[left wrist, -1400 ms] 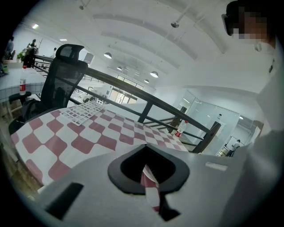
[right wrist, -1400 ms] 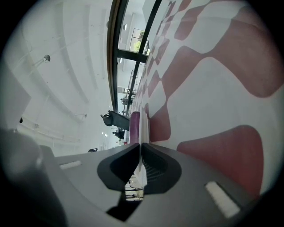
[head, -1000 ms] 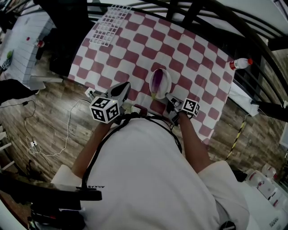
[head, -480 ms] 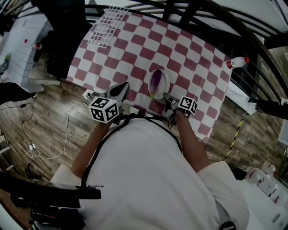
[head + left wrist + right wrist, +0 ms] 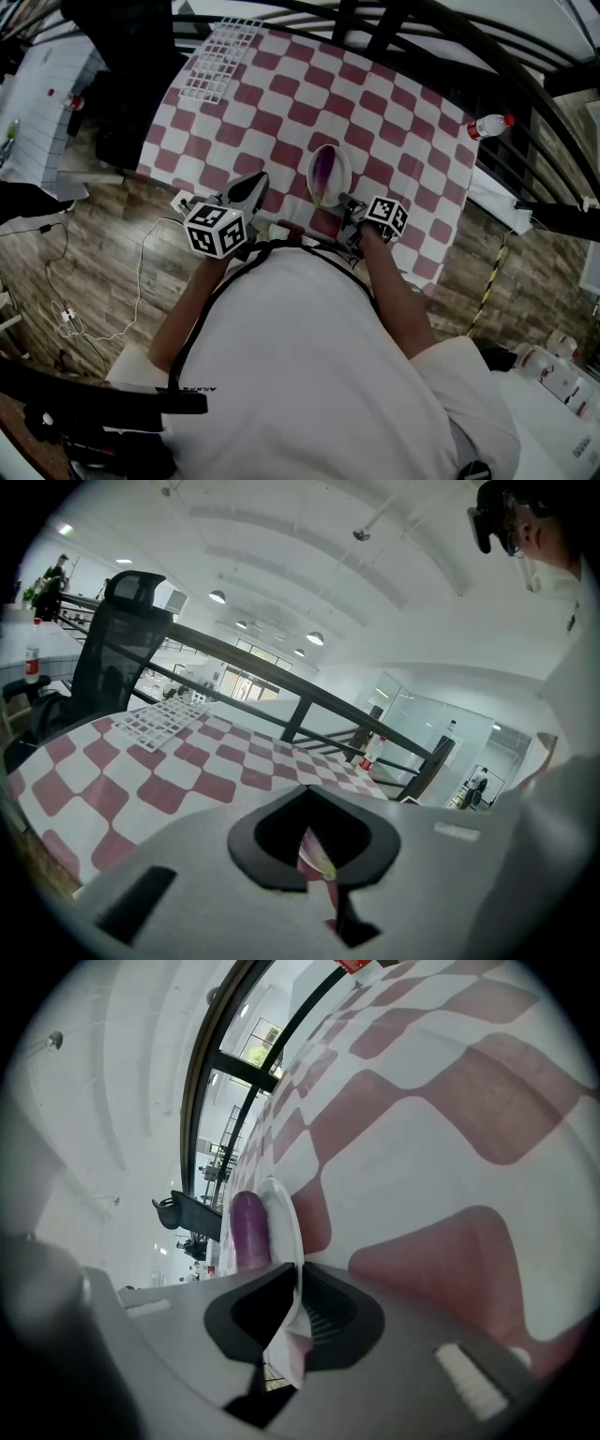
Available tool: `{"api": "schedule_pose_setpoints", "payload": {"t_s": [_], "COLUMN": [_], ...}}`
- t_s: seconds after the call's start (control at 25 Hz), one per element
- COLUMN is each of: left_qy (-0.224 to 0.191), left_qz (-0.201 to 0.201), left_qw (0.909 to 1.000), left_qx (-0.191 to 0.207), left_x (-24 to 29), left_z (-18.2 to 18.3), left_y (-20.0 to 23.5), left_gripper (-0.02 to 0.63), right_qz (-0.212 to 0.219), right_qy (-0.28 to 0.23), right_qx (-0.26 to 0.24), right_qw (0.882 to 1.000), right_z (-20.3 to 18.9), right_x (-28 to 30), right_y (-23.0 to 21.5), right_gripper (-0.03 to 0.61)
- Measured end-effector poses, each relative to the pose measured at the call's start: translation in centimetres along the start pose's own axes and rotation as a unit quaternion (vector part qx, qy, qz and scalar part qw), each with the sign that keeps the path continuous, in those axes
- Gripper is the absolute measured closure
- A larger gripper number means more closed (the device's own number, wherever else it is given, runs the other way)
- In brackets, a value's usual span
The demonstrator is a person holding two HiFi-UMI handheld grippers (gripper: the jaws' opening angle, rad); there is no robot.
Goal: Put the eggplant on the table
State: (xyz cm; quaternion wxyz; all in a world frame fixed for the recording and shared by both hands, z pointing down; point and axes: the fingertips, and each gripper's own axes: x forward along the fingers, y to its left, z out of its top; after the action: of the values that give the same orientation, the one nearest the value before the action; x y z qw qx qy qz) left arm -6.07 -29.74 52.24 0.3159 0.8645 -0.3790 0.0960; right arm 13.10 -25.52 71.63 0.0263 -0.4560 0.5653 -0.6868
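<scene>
A purple eggplant (image 5: 324,171) lies in a white plate (image 5: 345,173) on the red-and-white checked table (image 5: 281,94). My right gripper (image 5: 345,201) is at the plate's near rim. In the right gripper view the rim (image 5: 281,1213) runs between the jaws of the right gripper (image 5: 292,1274), with the eggplant (image 5: 247,1227) just beyond. Its jaws have just been opening and stand slightly apart around the rim. My left gripper (image 5: 258,180) hovers left of the plate, apart from it. In its own view the left gripper (image 5: 309,789) is shut, with nothing seen held.
A white grid rack (image 5: 217,58) lies at the table's far left corner. A plastic bottle (image 5: 486,125) with a red cap stands at the far right edge. Dark railing bars (image 5: 394,28) run behind the table. Wood floor and cables lie to the left.
The view has shifted slightly. Both grippers and the plate keep their places relative to each other.
</scene>
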Motion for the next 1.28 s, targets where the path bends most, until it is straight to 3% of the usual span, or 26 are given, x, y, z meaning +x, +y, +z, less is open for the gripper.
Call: {"api": "schedule_pose_setpoints", "payload": {"t_s": [0.48,0.68,1.0,1.12,1.2,1.28], "left_qy": [0.005,0.006,0.011,0.016,0.019,0.022], "left_qz": [-0.011,-0.017,-0.036,-0.046,-0.055,-0.065], "left_qw": [0.9999,0.9998,0.9992,0.9986,0.9980,0.9972], "left_qx": [0.006,0.008,0.015,0.020,0.025,0.029], "left_x": [0.0,0.0,0.8,1.4,1.9,2.4], "left_z": [0.2,0.4,0.8,0.8,0.9,1.0], "left_y": [-0.2,-0.1,-0.5,-0.9,-1.3,-1.8], "left_gripper": [0.614,0.614,0.614,0.614,0.614,0.614], "right_qz": [-0.042,-0.027,-0.016,-0.010,-0.006,0.004], "right_qy": [-0.012,-0.018,-0.038,-0.053,-0.063,-0.072], "right_qx": [-0.032,-0.038,-0.027,-0.027,-0.037,-0.048], "right_qw": [0.999,0.999,0.999,0.998,0.997,0.996], "right_z": [0.0,-0.2,0.4,0.7,0.8,0.9], "right_x": [0.2,0.2,-0.7,-1.6,-2.3,-2.9], "right_y": [0.0,0.6,0.8,0.8,1.0,1.7], "right_gripper": [0.517,0.468,0.454,0.468,0.534,0.561]}}
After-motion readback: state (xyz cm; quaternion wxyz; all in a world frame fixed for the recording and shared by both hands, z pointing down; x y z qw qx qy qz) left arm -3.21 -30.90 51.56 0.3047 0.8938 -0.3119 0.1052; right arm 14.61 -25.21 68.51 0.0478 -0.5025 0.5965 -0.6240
